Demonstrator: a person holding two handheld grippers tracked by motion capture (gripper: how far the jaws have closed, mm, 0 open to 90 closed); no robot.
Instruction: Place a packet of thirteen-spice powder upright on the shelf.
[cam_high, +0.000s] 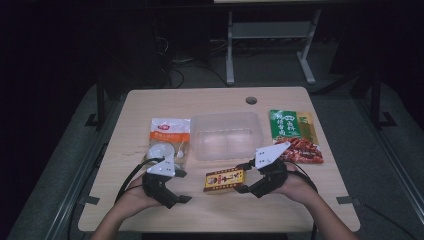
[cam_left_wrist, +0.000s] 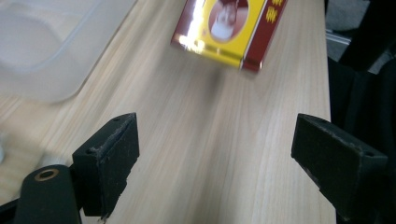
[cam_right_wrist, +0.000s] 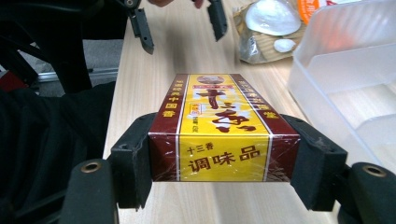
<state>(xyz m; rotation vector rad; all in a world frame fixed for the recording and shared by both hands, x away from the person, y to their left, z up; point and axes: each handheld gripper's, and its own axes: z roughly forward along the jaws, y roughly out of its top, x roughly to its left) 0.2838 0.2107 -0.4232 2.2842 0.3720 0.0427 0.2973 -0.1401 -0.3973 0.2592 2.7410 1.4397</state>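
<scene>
the seasoning box (cam_right_wrist: 223, 128), a slim red and yellow carton in glossy film, sits low in the centre of the high view and fills the middle of the right gripper view. the right gripper (cam_right_wrist: 224, 161) is clenched on its near end, one black pad against each long side. the box looks lifted off the table (cam_high: 210, 210), though how far is hard to tell.

the left gripper (cam_left_wrist: 215, 154) is released, jaws spread wide over bare wood, with the box's far end at the upper centre of its view.

my guess at the risk: the film is slick and the grip is at one end only, so the free end could sag or twist, and the box might slide out if it is swung toward the clear plastic tub (cam_high: 226, 135) above it. the tub's rim could also catch it.

around them lie soft crinkly bags: an orange and white pouch (cam_high: 169, 141) at left, a green packet (cam_high: 290, 125) and a red packet (cam_high: 304, 150) at right. the table is pale wood grain, matte.
</scene>
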